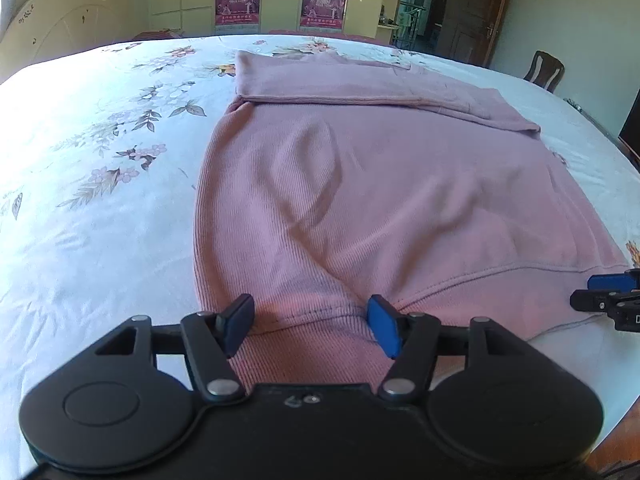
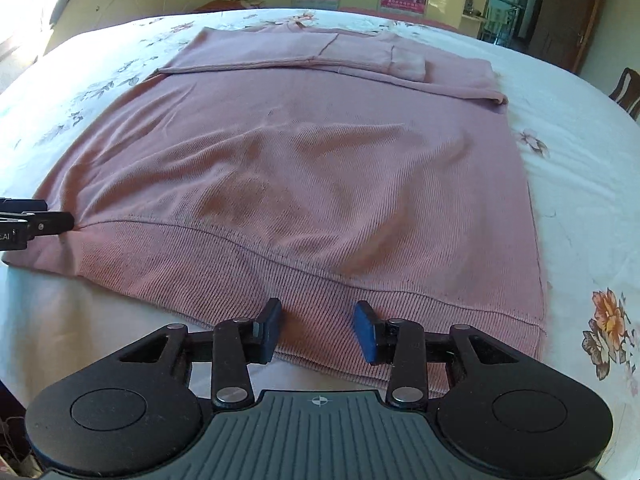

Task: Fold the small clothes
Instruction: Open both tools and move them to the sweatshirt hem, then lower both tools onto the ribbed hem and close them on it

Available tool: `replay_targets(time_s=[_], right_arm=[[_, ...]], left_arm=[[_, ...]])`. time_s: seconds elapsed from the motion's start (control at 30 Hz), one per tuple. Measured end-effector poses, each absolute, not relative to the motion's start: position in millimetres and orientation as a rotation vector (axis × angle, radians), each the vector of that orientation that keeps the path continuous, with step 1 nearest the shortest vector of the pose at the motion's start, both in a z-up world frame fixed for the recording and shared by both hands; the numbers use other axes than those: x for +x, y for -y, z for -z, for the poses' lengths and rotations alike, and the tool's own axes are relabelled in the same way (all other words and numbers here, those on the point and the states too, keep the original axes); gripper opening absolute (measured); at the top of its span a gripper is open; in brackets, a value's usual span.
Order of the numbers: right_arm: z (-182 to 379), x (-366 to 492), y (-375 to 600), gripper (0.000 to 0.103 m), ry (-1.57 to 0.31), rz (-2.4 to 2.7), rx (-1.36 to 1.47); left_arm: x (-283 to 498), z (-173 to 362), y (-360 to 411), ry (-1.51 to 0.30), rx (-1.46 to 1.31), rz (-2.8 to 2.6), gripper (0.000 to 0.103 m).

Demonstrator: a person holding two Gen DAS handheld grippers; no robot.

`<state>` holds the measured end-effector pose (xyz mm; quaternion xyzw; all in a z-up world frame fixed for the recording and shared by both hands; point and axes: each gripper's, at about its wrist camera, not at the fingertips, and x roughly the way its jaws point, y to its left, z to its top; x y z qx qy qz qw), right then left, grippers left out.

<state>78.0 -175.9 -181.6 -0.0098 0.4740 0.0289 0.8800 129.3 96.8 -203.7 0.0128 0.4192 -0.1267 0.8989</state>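
Observation:
A pink ribbed sweater (image 1: 360, 184) lies flat on the bed, its sleeves (image 1: 340, 84) folded across the far end. My left gripper (image 1: 312, 324) is at the near left part of the hem, jaws apart, with a raised bulge of hem cloth between the pads. My right gripper (image 2: 319, 330) stands over the near right part of the hem (image 2: 400, 300), pads apart with flat cloth beneath them. In the right wrist view the sweater (image 2: 300, 160) puckers toward the left gripper (image 2: 60, 216) at the frame's left edge. In the left wrist view the right gripper (image 1: 588, 290) shows at the right edge.
The bed carries a white floral sheet (image 1: 100, 160) with bare room left and right of the sweater. A cream headboard (image 1: 60, 20) stands at the far left. Beyond the bed are a wardrobe with posters (image 1: 240, 4), a wooden chair (image 1: 544, 70) and a dark door (image 1: 472, 12).

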Motion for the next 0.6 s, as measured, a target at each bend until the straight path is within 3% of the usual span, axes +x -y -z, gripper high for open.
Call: replay_targets(time_s=[0.07,0.23,0.27,0.3,0.33,0.37,0.6], right_arm=[[171,75,182,0.039,-0.932,-0.019,0.001],[158,73,205,0.039,-0.895,0.066,0.038],[159,73,211,0.043,-0.901,0.090,0.032],[159,73,217,0.051,-0.905,0.116,0.036],[158,71,224,0.074,-0.900,0.147,0.044],[158,67,231,0.083,-0.887,0.170,0.050],[172,55,263,0.083,-0.931,0.227,0.125]], left_arm=[[130,198,-97,-0.853,0.016,0.240,0.073],[134,192,-93,-0.851,0.046,0.194,0.080],[135,192,-92,-0.853,0.055,0.180,0.082],[134,191,-93,-0.854,0.059,0.165,0.082],[135,191,-95,-0.859,0.059,0.151,0.084],[134,191,-97,-0.865,0.055,0.134,0.085],[133,198,-107,-0.905,0.052,0.080,0.085]])
